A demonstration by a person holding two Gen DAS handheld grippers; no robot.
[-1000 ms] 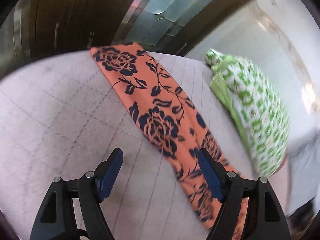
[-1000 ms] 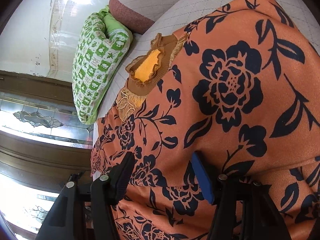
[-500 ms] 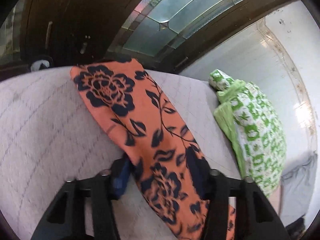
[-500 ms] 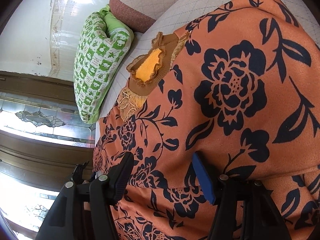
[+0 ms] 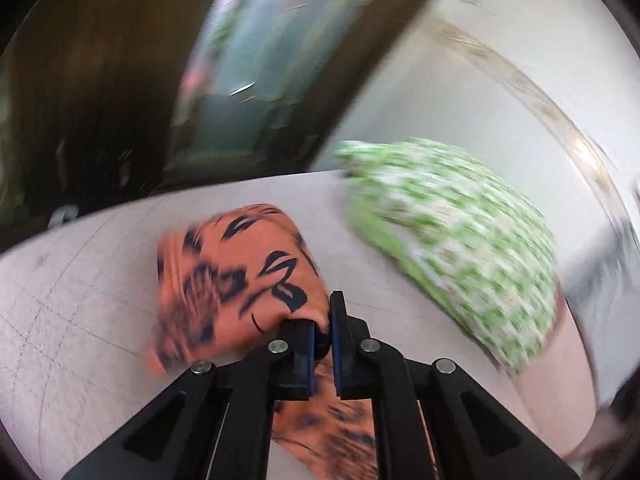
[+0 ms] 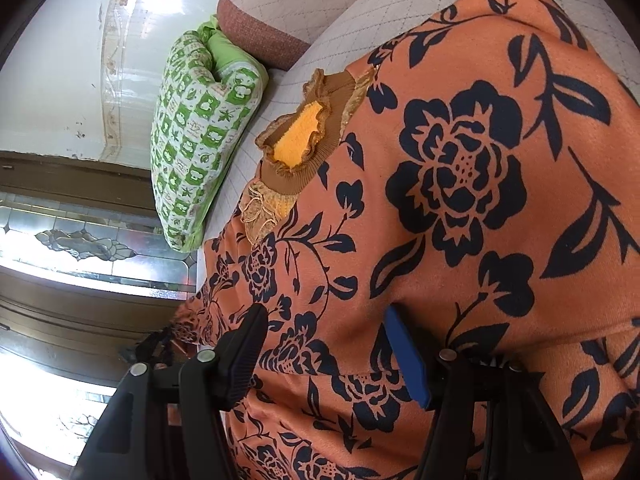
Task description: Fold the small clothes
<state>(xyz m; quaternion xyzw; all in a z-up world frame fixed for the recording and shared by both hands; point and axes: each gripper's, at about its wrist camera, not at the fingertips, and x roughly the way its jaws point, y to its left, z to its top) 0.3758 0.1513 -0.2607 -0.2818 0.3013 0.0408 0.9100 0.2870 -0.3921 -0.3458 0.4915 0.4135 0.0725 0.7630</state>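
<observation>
An orange garment with dark blue flowers (image 6: 460,200) lies spread on the pale quilted sofa (image 6: 340,28); its brown ruffled collar (image 6: 308,136) with a yellow lining points to the far side. My left gripper (image 5: 322,344) is shut on the end of the garment's sleeve (image 5: 240,276), which bunches up in front of the fingers; this view is blurred by motion. My right gripper (image 6: 324,344) is open, its fingers resting over the garment's body with cloth between them, gripping nothing.
A green and white patterned pillow (image 6: 196,132) lies on the sofa beside the collar, and shows in the left wrist view (image 5: 460,240). A brown-edged sofa cushion (image 6: 272,8) stands behind it. A dark wooden window frame (image 6: 80,216) with patterned glass runs along the sofa's far end.
My left gripper moved onto the sleeve and shut on it, and the sleeve now bunches up as it is drawn inward. My right gripper stayed open over the garment.
</observation>
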